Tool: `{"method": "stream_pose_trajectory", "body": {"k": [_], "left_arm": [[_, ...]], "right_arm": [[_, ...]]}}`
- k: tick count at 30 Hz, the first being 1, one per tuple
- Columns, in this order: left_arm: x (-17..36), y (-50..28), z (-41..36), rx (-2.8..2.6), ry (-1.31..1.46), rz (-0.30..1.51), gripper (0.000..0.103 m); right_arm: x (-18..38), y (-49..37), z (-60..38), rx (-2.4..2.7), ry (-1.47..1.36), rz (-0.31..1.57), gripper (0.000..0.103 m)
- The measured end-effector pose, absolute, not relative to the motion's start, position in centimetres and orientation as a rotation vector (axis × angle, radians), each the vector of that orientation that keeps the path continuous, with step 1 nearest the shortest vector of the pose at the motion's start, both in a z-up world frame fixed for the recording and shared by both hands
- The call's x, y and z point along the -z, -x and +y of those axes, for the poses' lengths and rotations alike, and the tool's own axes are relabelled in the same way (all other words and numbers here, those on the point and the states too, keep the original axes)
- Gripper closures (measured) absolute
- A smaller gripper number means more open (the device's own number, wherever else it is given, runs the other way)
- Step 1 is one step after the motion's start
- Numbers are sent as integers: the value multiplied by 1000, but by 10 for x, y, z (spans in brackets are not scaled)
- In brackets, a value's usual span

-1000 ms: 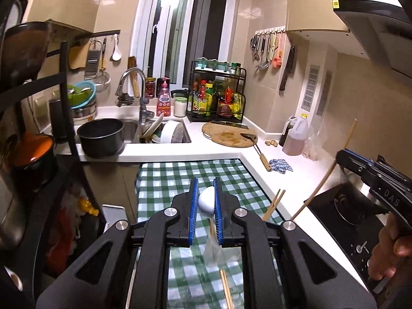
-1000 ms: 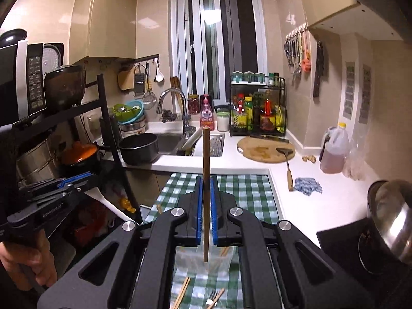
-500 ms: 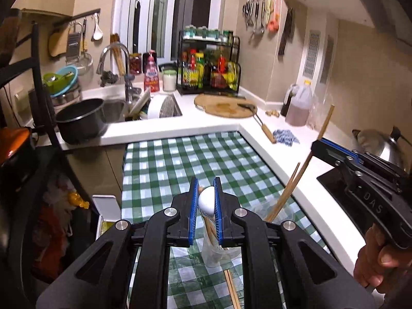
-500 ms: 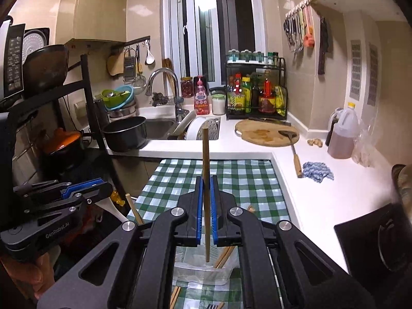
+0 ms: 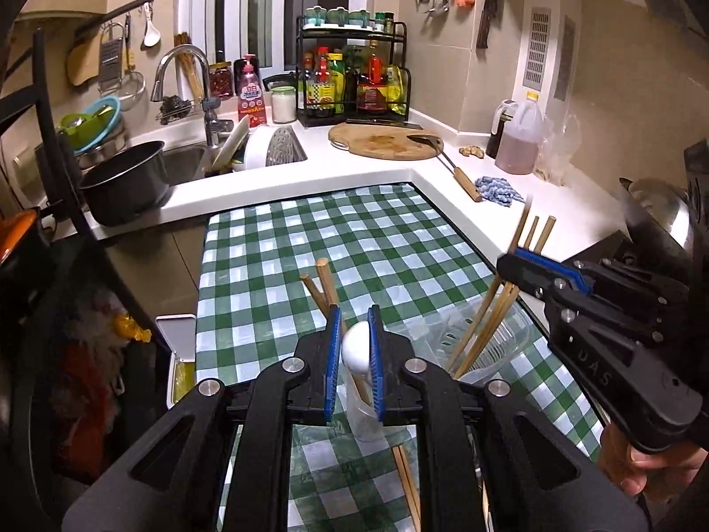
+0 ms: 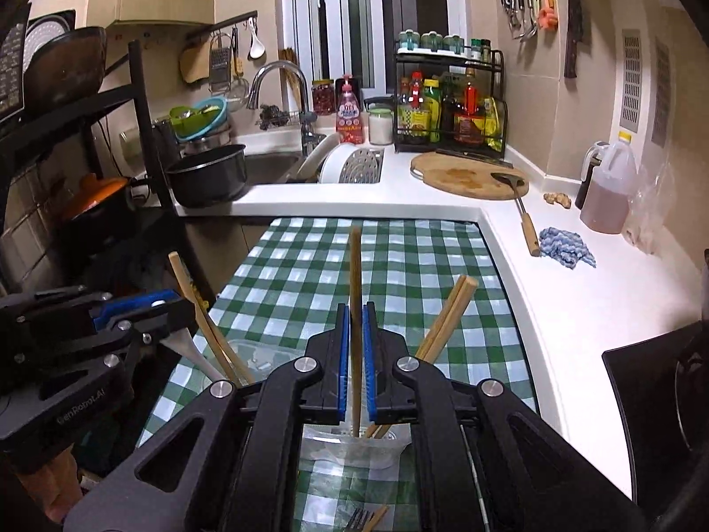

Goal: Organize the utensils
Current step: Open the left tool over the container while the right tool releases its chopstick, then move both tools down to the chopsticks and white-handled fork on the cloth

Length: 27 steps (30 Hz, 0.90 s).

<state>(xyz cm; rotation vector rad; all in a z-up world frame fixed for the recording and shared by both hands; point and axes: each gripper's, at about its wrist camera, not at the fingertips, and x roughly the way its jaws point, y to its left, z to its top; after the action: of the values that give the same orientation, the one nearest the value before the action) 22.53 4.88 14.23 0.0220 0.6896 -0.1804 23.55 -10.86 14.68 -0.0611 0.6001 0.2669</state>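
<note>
Chopstick [image 6: 355, 310], a single wooden one, stood nearly upright, clenched between the blue pads of the right gripper [image 6: 355, 354], its lower end reaching into a clear plastic holder [image 6: 354, 447] on the green checked cloth [image 6: 399, 257] of the desk. 2 more chopsticks [image 6: 445, 314] leaned to the right out of that same holder. The left gripper [image 5: 355, 354] was clamped on a white spoon [image 5: 355, 348], held above a clear cup [image 5: 365, 421] from which 2 chopsticks [image 5: 321, 283] tilted away to the left. In the left wrist view the right gripper [image 5: 538, 272] appeared at the right side, above the holder [image 5: 496, 337]. A fork [image 6: 356, 521] lay on the cloth nearest the camera. A round cutting board [image 6: 465, 175] sat on the white counter beyond.
</note>
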Motion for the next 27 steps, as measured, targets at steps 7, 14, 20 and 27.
{"method": "stream_pose_trajectory", "body": {"k": [7, 14, 20, 27], "left_arm": [[-177, -201, 62, 203, 55, 542, 66], [-193, -170, 61, 186, 68, 448, 66], [-183, -133, 54, 162, 25, 404, 69], [-128, -83, 59, 123, 17, 449, 88]], "right_arm": [[-169, -219, -118, -209, 97, 578, 69], [-206, -160, -139, -229, 81, 446, 65], [-194, -100, -158, -271, 54, 402, 65], [-129, -58, -179, -305, 12, 486, 94]]}}
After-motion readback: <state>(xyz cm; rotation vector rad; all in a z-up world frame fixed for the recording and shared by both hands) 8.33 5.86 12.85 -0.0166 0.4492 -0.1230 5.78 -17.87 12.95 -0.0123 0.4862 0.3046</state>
